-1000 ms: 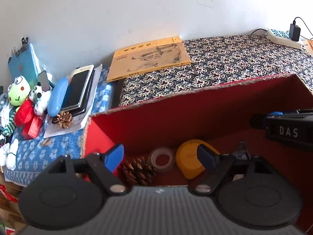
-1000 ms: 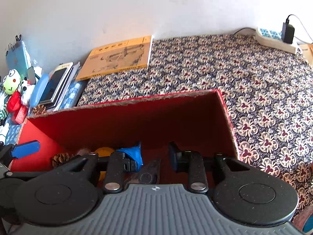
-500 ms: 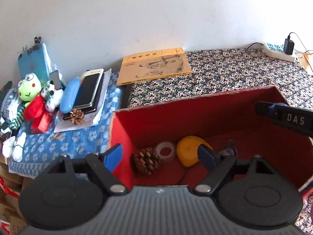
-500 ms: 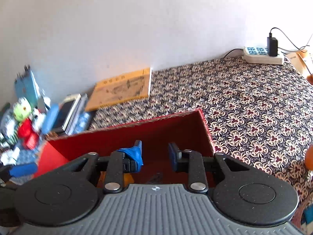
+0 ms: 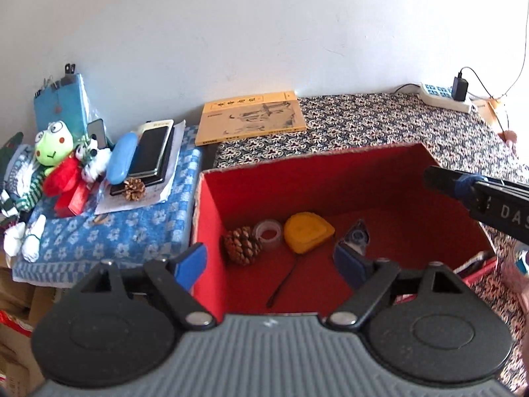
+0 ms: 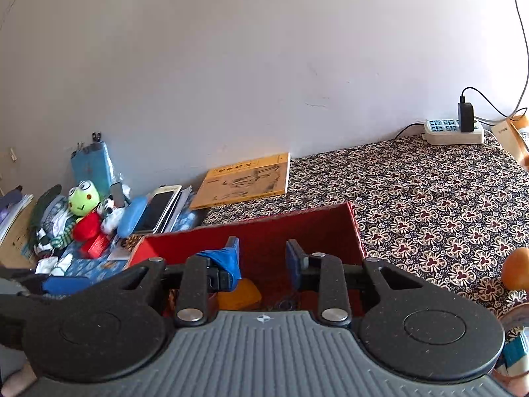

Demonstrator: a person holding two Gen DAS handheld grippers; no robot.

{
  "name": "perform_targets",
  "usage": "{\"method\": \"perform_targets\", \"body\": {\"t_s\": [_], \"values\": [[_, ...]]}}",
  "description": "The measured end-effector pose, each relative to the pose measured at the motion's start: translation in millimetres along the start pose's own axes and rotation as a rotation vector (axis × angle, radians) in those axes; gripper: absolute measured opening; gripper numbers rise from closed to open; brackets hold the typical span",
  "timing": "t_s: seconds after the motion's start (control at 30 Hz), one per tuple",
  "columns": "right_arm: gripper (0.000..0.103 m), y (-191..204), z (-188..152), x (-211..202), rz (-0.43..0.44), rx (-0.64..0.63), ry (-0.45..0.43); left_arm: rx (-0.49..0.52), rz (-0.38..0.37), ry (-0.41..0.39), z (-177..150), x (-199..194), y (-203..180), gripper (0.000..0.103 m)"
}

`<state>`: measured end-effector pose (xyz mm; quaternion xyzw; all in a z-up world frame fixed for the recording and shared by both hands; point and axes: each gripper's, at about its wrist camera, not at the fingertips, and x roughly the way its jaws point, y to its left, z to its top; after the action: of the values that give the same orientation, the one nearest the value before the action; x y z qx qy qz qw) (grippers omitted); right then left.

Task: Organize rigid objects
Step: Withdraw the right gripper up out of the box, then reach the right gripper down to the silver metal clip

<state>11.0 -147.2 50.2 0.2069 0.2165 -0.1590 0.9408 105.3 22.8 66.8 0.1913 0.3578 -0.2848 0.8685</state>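
Observation:
A red open box (image 5: 211, 205) stands on the patterned cloth. On its floor lie a pine cone (image 5: 243, 245), a clear tape roll (image 5: 268, 233), a yellow rounded case (image 5: 307, 232), a small clear dispenser (image 5: 357, 239) and a thin black stick (image 5: 281, 286). My left gripper (image 5: 269, 264) hovers open above the box's near left corner, holding nothing. The right gripper (image 5: 463, 187) reaches in from the right above the box rim. In the right wrist view my right gripper (image 6: 263, 259) is open and holds nothing above the red box (image 6: 297, 228).
Left of the box, a blue towel holds a second pine cone (image 5: 134, 189), a blue case (image 5: 121, 157), a phone (image 5: 150, 150) and a frog plush (image 5: 53, 144). A yellow book (image 5: 251, 117) lies by the wall. A power strip (image 6: 453, 130) sits far right, an orange (image 6: 515, 273) near right.
Both grippers have lifted up and back from the box, so more of the box floor and the wall shows. The right gripper rose out of the box interior. Neither jaw gap changed.

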Motion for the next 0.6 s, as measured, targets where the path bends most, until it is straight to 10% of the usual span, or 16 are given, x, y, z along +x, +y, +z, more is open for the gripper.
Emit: {"method": "perform_targets", "body": {"t_s": [0.3,0.6], "values": [[0.013,3,-19,-25,0.091,0.011,0.048,0.040,-0.020,0.008,-29,-18,-2,0.087],[0.013,-7,-45,-38,0.165,0.048,0.116,0.043,-0.195,0.050,-69,-21,3,0.090]]}}
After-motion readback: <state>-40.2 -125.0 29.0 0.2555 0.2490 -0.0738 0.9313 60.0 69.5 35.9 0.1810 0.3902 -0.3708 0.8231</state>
